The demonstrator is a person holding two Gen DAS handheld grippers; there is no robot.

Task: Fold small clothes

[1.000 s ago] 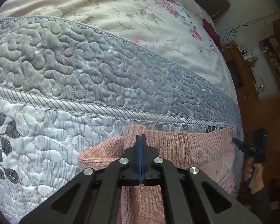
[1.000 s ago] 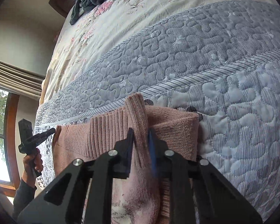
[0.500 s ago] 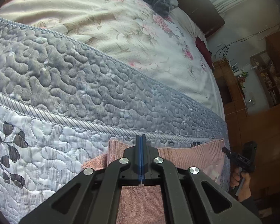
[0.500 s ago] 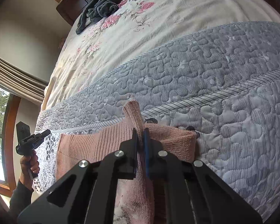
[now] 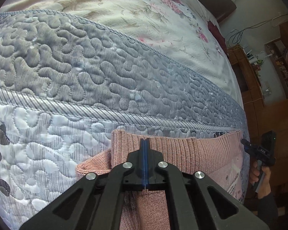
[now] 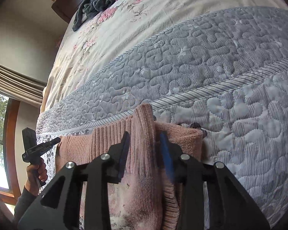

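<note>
Two-handed, working on a pink knit sweater [image 5: 192, 153] lying near the front edge of a bed, on a blue-grey quilt [image 5: 105, 72] stitched in squiggles. Lying just this side of the quilt's striped seam, over a paler panel printed with dark leaves. Showing a ribbed band along its far edge, a plainer knit below, and toward one side a pale printed patch with lettering too small to read. Bunching at the left end, with a folded piece of plain knit sticking out past the ribbing.

Holding the left gripper [image 5: 145, 141] over the ribbed band with its jaws pressed fully together, blue pads meeting, and not showing whether any knit is pinched between them. Holding the right gripper [image 6: 144, 134] at the opposite end with its jaws parted, straddling a raised ridge of knit standing up between the blue pads, loose rather than squeezed. Showing a thick folded edge of the sweater just right of that ridge.

Taking in, farther up the bed, a cream floral sheet [image 5: 144, 19] and a dark grey garment [image 6: 96, 2] crumpled near the headboard.
</note>
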